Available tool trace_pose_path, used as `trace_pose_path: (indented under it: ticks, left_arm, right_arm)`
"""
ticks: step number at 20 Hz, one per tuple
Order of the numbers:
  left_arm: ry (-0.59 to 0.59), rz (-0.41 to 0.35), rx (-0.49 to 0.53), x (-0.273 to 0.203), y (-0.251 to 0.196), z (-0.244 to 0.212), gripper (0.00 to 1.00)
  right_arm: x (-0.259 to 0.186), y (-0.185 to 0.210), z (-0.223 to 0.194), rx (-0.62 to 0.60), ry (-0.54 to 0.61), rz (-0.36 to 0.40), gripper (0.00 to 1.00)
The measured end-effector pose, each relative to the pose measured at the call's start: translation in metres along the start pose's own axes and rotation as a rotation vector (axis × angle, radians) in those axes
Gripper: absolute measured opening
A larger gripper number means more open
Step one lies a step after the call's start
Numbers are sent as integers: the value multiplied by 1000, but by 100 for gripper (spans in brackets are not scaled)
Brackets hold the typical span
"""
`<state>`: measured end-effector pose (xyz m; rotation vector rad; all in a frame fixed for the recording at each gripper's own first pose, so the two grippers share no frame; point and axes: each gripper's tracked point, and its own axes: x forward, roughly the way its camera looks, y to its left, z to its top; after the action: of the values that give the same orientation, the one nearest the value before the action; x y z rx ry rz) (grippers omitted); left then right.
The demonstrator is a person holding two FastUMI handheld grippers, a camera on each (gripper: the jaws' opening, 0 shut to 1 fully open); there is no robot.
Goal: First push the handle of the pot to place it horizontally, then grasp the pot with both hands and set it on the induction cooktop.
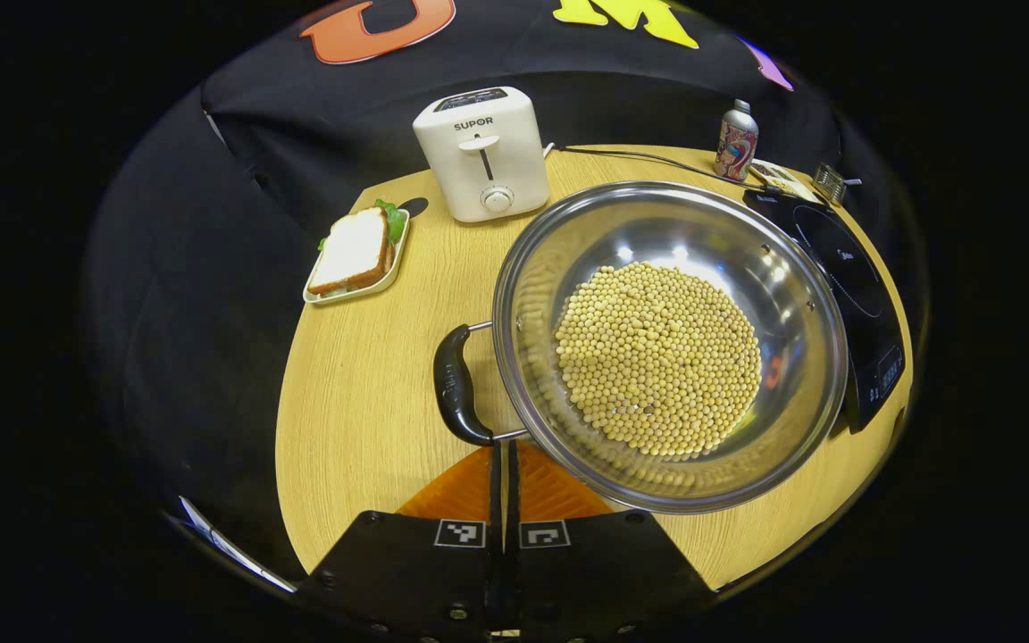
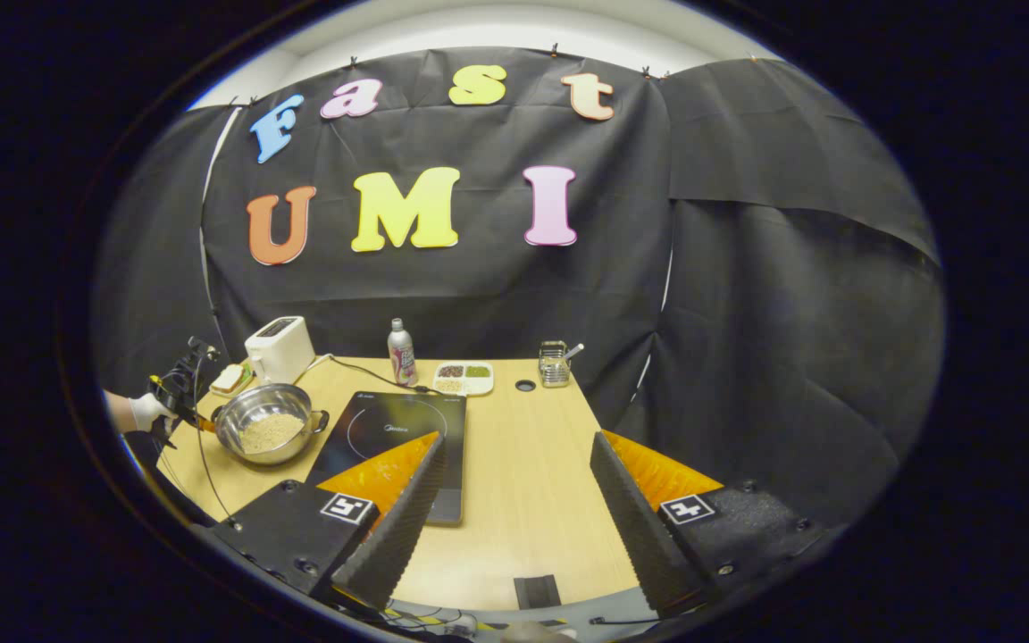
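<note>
- Left gripper view puts my left tool [image 1: 506, 482] low over the desk [image 1: 354, 420], its two fingers pressed together with nothing between them, tips just under the near handle [image 1: 459, 386] of the pot [image 1: 668, 344].
- I judge the fingers are kept clenched so they act as one blunt pusher against the handle rather than a clamp.
- That handle stands out sideways from the rim here; whether it lies fully level I cannot tell.
- Soybeans [image 1: 657, 357] fill the pot's bottom, so any shove or lift should be gentle and flat or they will slide.
- Pot sits on bare desk, close beside the cooktop [image 1: 854, 295], which lies on its far side, so the carry will be short.
- Right gripper view has my right tool [image 2: 514, 491] spread wide, empty, well apart from the pot [image 2: 266, 434] and above the desk's middle.
- I read this as waiting: it is ready for the far handle [image 2: 322, 418] once the push is done.
- Same view shows a gloved hand [image 2: 146, 411] bringing the left tool [image 2: 184, 402] to the pot's side away from the cooktop [image 2: 389, 438].
- Toaster [image 1: 483, 152], sandwich tray [image 1: 355, 254] and bottle [image 1: 736, 140] stand behind, off the path.
</note>
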<state>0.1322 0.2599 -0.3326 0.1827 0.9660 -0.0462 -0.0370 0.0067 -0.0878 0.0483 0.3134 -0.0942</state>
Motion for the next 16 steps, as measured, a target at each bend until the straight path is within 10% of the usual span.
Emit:
trace_pose_path:
  ticks: [16]
  left_arm:
    - [-54, -12, -49, -1, 6, 22, 0]
  right_arm:
    - [0, 18, 7, -42, 12, 32, 100]
